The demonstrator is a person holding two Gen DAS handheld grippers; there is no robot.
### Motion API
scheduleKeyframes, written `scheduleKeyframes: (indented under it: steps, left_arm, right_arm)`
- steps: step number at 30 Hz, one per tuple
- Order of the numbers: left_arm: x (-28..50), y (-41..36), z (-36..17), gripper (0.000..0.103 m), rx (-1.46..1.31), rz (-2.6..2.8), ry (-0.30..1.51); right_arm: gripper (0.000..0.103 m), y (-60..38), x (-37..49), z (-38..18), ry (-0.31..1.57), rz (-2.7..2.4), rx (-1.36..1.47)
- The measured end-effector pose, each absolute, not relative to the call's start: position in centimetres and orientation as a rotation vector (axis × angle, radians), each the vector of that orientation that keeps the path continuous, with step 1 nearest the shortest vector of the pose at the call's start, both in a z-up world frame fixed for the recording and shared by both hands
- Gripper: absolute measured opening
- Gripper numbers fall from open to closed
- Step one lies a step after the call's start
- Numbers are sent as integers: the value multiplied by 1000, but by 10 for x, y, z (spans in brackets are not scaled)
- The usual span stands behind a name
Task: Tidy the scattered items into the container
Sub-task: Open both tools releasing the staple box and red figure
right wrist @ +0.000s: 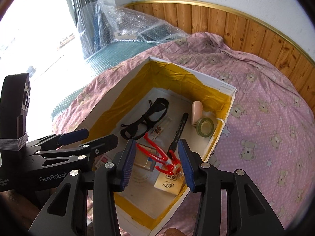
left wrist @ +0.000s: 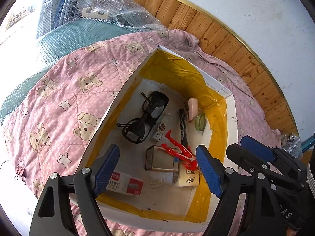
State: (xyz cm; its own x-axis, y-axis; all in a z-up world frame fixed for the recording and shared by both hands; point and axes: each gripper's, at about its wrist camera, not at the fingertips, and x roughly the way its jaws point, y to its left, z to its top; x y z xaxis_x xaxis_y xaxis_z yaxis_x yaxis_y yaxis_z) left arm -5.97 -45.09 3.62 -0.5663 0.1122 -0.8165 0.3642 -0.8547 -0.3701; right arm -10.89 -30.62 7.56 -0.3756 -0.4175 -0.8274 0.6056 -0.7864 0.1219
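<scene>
A white cardboard box (left wrist: 106,116) (right wrist: 92,116) lined with yellow tape sits on a pink bear-print quilt. Inside lie black sunglasses (left wrist: 145,116) (right wrist: 147,118), a black marker (left wrist: 183,127) (right wrist: 179,133), red pliers (left wrist: 179,150) (right wrist: 157,155), a green tape roll (left wrist: 200,122) (right wrist: 205,126), a pink case (left wrist: 192,106) (right wrist: 196,111), a metal tin (left wrist: 160,160) and small packets. My left gripper (left wrist: 157,169) hovers open above the box's near end, empty. My right gripper (right wrist: 157,163) is open over the pliers, holding nothing.
The pink quilt (left wrist: 59,102) (right wrist: 265,118) covers the bed around the box. Bubble wrap (left wrist: 110,5) (right wrist: 122,25) lies at the far end by a bright window. Wood panelling (left wrist: 226,37) (right wrist: 246,27) lines the wall. A small red clip (left wrist: 19,172) rests on the quilt's left edge.
</scene>
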Motion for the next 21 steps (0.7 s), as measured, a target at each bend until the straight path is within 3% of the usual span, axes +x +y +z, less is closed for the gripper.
scheduleKeyframes:
  steps: [21]
  left_arm:
    - [-39, -439, 55, 81, 1373, -2554, 675]
  right_arm:
    - [47, -294, -89, 74, 318, -2086, 1282]
